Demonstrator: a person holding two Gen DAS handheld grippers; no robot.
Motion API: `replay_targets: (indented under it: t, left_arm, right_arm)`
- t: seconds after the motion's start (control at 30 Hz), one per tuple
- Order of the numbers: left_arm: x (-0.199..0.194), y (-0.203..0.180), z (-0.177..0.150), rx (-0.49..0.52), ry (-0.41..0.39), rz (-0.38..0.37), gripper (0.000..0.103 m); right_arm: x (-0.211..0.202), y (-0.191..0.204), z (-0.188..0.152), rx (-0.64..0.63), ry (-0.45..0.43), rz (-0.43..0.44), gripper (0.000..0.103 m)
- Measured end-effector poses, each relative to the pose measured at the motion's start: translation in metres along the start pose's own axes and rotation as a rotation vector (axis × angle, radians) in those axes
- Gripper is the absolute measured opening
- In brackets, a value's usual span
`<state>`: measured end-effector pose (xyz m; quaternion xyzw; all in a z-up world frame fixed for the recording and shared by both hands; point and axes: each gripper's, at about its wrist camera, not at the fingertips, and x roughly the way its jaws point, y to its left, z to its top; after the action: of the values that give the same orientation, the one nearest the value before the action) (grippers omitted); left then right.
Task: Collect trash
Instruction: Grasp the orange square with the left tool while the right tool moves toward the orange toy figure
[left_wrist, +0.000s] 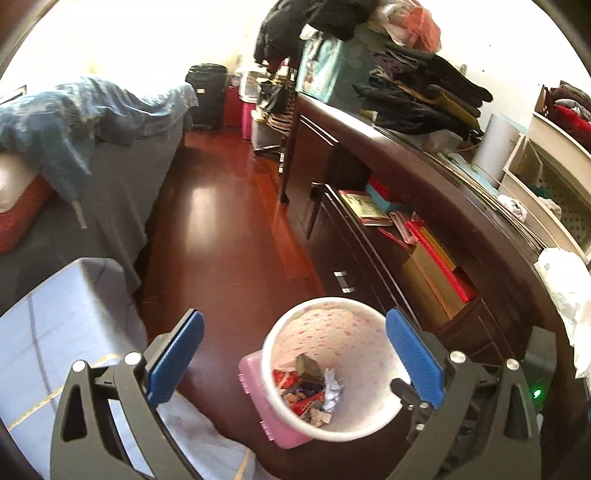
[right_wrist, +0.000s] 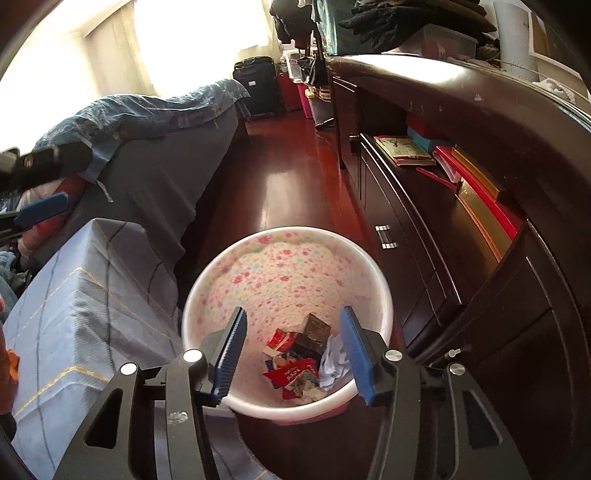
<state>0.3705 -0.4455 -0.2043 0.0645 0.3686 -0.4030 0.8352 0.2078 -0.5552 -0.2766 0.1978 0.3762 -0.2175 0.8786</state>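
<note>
Now both grippers hang spread and empty, the right gripper (right_wrist: 293, 354) above the bin (right_wrist: 207, 284), the left gripper (left_wrist: 295, 354) nearby. Wrappers (right_wrist: 295, 369) lie at its bottom, so a drop looks done.

Left gripper (left_wrist: 295, 354) jaws spread wide, nothing between the blue pads (left_wrist: 176, 357), angled downward. Right gripper (right_wrist: 293, 354) also open, narrower gap, empty, pointing down. In the right wrist view the left gripper (right_wrist: 37, 214) shows at the left edge, one blue pad visible, higher than the right.
</note>
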Motion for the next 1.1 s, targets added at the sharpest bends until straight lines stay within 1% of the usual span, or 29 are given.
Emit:
replay_targets:
  t: [0.1,0.2,0.3,0.33,0.4,0.43,0.5,0.6,0.63,0.73,0.83,0.97,1.0,1.03,1.1]
  left_arm:
    - [-0.015,0.009,-0.005,-0.013,-0.013,0.029,0.099]
    - [-0.034,0.021,-0.012,-0.028,-0.025,0.078,0.099]
    - [-0.054,0.034,-0.023,-0.039,-0.031,0.146,0.099]
    - [-0.064,0.041,-0.03,-0.045,-0.034,0.182,0.099]
    - [-0.077,0.052,-0.04,-0.057,-0.029,0.224,0.099]
    - [-0.086,0.063,-0.048,-0.077,-0.025,0.262,0.099]
    - [-0.098,0.08,-0.06,-0.107,-0.017,0.303,0.099]
    - [-0.119,0.11,-0.08,-0.167,0.001,0.398,0.099]
    - [-0.128,0.123,-0.09,-0.19,0.013,0.455,0.099]
    - [-0.143,0.149,-0.109,-0.244,0.041,0.522,0.099]
    - [-0.153,0.17,-0.131,-0.293,0.073,0.55,0.099]
    - [-0.155,0.19,-0.152,-0.312,0.114,0.58,0.098]
    - [-0.154,0.193,-0.155,-0.315,0.12,0.581,0.096]
    - [-0.154,0.198,-0.158,-0.32,0.128,0.573,0.09]
    - [-0.151,0.203,-0.161,-0.325,0.146,0.555,0.081]
  right_arm:
    - [-0.012,0.013,-0.001,-0.013,-0.007,0.017,0.06]
    - [-0.024,0.029,-0.005,-0.032,-0.001,0.05,0.063]
    - [-0.033,0.05,-0.011,-0.065,0.012,0.095,0.065]
    - [-0.035,0.057,-0.013,-0.075,0.017,0.109,0.065]
    - [-0.041,0.074,-0.02,-0.105,0.029,0.151,0.066]
    - [-0.043,0.082,-0.023,-0.118,0.033,0.165,0.066]
    - [-0.049,0.101,-0.03,-0.157,0.042,0.205,0.067]
    - [-0.055,0.124,-0.04,-0.204,0.054,0.243,0.067]
    - [-0.056,0.132,-0.043,-0.218,0.058,0.259,0.067]
    - [-0.061,0.148,-0.05,-0.246,0.069,0.287,0.067]
    - [-0.063,0.166,-0.057,-0.276,0.083,0.32,0.067]
    - [-0.068,0.183,-0.063,-0.307,0.088,0.344,0.067]
    - [-0.07,0.187,-0.065,-0.316,0.089,0.349,0.067]
    - [-0.071,0.19,-0.066,-0.322,0.088,0.353,0.067]
    - [-0.074,0.195,-0.068,-0.332,0.088,0.358,0.068]
